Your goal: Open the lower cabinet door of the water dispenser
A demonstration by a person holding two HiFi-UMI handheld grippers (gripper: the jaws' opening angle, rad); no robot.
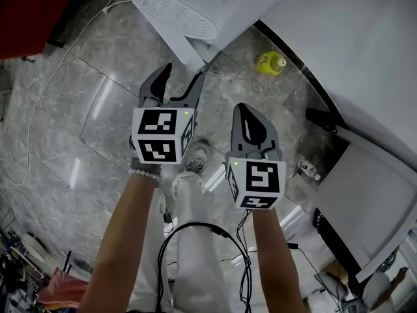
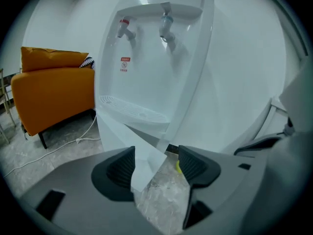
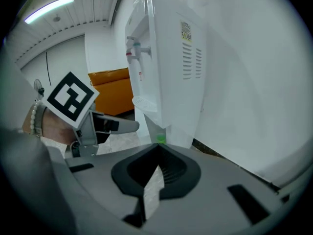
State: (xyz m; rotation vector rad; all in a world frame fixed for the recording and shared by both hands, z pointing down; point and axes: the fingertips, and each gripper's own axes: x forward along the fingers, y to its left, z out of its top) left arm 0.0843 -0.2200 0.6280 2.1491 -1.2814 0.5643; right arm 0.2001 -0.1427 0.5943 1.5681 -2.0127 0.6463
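Observation:
The white water dispenser (image 1: 171, 6) stands at the top of the head view, its lower cabinet door (image 1: 190, 48) just below the drip tray. My left gripper (image 1: 184, 72) is open, its fingertips close in front of that door. In the left gripper view the door (image 2: 117, 141) and its lower corner show between the open pads of my left gripper (image 2: 154, 163); I cannot tell whether they touch it. My right gripper (image 1: 249, 113) hangs shut and empty to the right, further from the dispenser. In the right gripper view my right gripper (image 3: 156, 168) has its jaws together, facing the dispenser's side (image 3: 171, 72).
An orange sofa (image 2: 49, 92) stands left of the dispenser. A yellow bottle (image 1: 270, 62) sits on the marble floor by the white wall (image 1: 365, 38), and a small bottle (image 1: 309, 168) lies further right. Cables (image 1: 195, 240) trail on the floor by the person's legs.

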